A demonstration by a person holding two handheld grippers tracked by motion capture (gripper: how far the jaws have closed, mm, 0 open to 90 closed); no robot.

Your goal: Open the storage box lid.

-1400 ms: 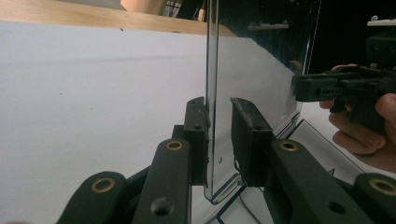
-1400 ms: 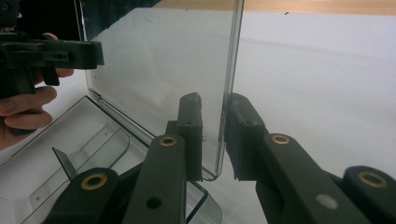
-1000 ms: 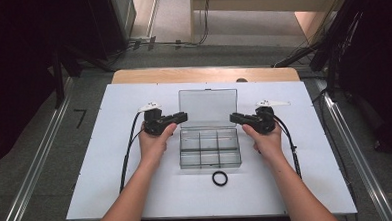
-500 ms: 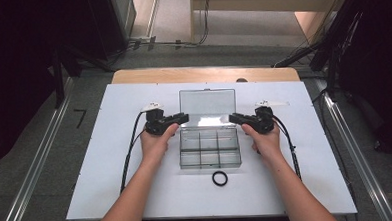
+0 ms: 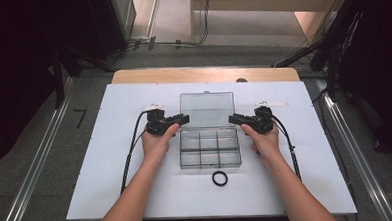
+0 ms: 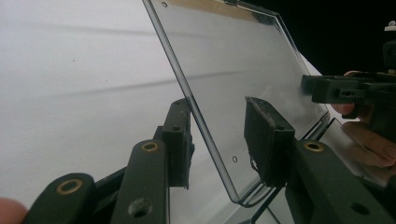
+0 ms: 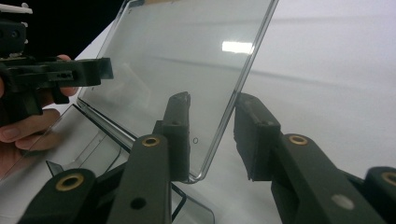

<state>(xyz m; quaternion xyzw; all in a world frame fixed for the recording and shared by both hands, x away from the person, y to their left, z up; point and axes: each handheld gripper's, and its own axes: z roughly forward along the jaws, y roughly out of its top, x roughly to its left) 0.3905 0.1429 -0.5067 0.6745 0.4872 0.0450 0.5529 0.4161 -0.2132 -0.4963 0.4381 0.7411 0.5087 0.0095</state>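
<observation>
My left gripper (image 5: 183,119) and right gripper (image 5: 233,119) have just been opening; each straddles a side edge of the raised clear plastic lid (image 5: 207,109) without pressing. The transparent compartment box (image 5: 209,149) sits mid white worktop (image 5: 110,144), a black ring (image 5: 219,178) just before it.

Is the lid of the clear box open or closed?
Open: the lid stands raised behind the compartments of the clear box, its side edges between each gripper's jaws.
</observation>
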